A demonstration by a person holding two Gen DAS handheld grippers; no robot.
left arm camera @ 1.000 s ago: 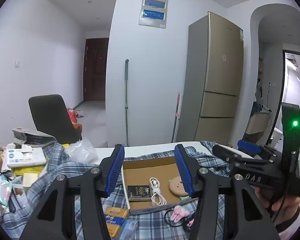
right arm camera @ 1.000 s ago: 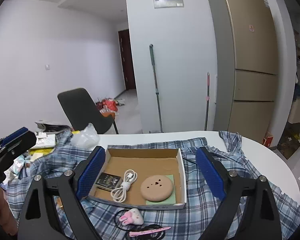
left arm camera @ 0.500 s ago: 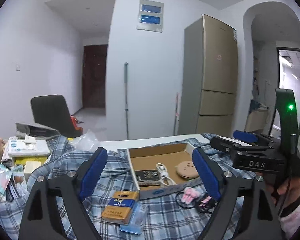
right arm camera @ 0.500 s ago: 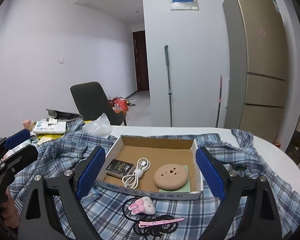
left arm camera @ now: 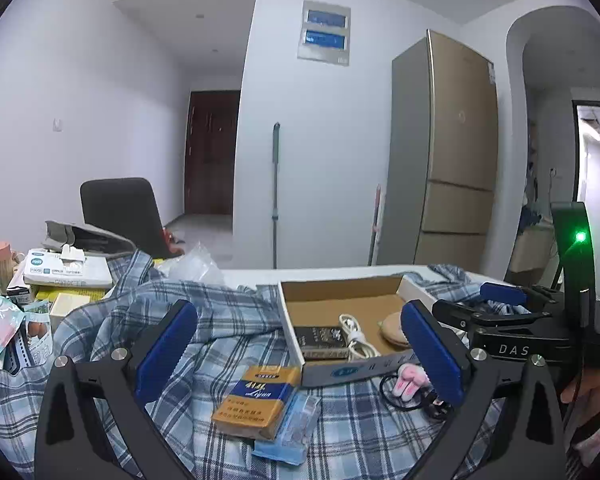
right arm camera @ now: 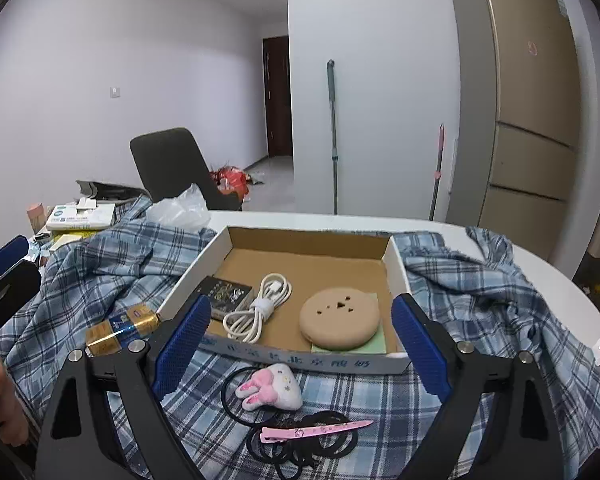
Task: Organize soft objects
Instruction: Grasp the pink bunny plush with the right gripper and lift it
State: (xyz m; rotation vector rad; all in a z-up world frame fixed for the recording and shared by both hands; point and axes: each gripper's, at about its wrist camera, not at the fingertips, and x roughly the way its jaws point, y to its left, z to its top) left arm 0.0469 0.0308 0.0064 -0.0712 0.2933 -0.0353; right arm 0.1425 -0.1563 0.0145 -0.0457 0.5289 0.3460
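Right wrist view: right gripper (right arm camera: 298, 346) spread wide, holding nothing, above the near edge of the box (right arm camera: 225, 246)
Left wrist view: left gripper (left arm camera: 296, 354) spread wide, empty; over the cloth (left arm camera: 228, 316)
Cloth: blue and white plaid, rumpled, spread over the white table (right arm camera: 540, 264); box sits on it
Bunny (right arm camera: 271, 386): small plush, white with pink ears, on the cloth just before the box; black hair ties (right arm camera: 300, 446) and a pink clip (right arm camera: 316, 429) beside it
Box contents: white cable (right arm camera: 260, 308), round tan pad (right arm camera: 340, 318), dark packet (right arm camera: 226, 294)

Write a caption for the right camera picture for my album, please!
Open right gripper hovers over a plaid shirt, facing a box holding a cable.
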